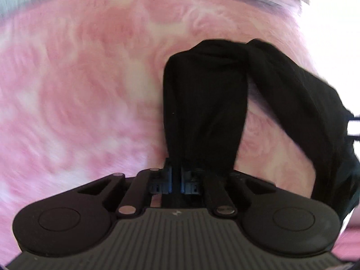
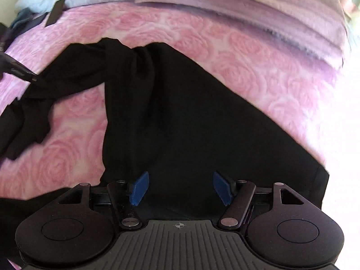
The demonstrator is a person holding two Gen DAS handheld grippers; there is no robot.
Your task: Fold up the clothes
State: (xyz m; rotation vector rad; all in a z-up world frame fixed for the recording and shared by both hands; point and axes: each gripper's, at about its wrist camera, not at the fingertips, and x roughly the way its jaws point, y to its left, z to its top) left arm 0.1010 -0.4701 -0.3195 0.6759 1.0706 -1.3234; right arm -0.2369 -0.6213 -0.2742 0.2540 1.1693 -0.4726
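The black soft-knit garment (image 2: 171, 112) lies spread on the pink rose-patterned bed cover (image 2: 258, 67), its broad part toward the near edge of the bed and a twisted strip running off toward the left side. The step in hand looks like carrying that strip across to make a fold. To do it well, the strip should probably be untwisted and drawn taut before it is laid down, with the wide panel kept flat so no crease gets trapped beneath.

The left tongs (image 1: 176, 180) are closed tight on an end of the black cloth, which rises from between them as a band and loops over to the right; blur in the left wrist view suggests motion. The right tongs (image 2: 181, 187) stand wide apart, blue pads (image 2: 140, 187) showing, poised just above the broad panel and gripping nothing; whether they touch it I cannot tell. Folded lilac blankets (image 2: 236, 6) sit along the far edge of the bed.
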